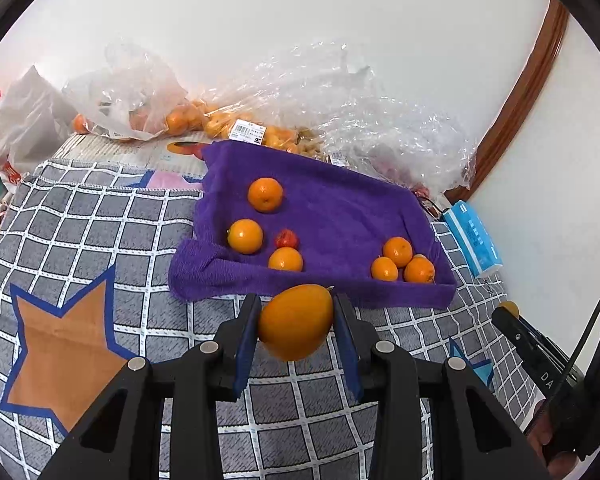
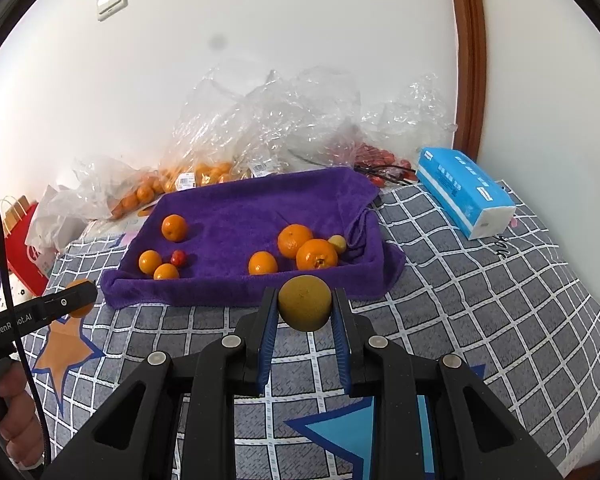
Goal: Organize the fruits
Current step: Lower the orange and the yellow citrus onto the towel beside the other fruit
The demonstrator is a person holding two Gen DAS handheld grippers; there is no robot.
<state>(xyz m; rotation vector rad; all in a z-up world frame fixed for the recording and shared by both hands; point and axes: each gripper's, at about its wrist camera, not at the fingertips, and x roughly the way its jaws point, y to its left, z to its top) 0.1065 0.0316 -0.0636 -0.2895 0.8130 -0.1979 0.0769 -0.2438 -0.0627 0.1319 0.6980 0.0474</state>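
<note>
**Visitor:** What have you got, nearest first?

**Me:** My left claw (image 1: 296, 322) is clamped on an orange fruit (image 1: 296, 322), pads pressing both of its sides. My right claw (image 2: 305, 308) is pinched on a duller, yellow-green fruit (image 2: 305, 308). Both hang just short of the near edge of the purple towel (image 1: 340, 208), above the checked cloth (image 1: 100, 220).

**Visitor:** Why hold them there?

**Me:** I judge each is headed for its group. On the towel the fruit sits in two clusters: three oranges (image 1: 245, 236) and a small red fruit (image 1: 287, 239) to the left, three more oranges (image 1: 398, 251) in the right corner, with a small yellowish one (image 2: 337, 243) beside them. The towel's raised edges likely stop them rolling off.

**Visitor:** And beyond?

**Me:** Clear plastic bags (image 2: 260, 128) with more fruit against the wall, and a blue tissue pack (image 2: 464, 196) to the right.
</note>
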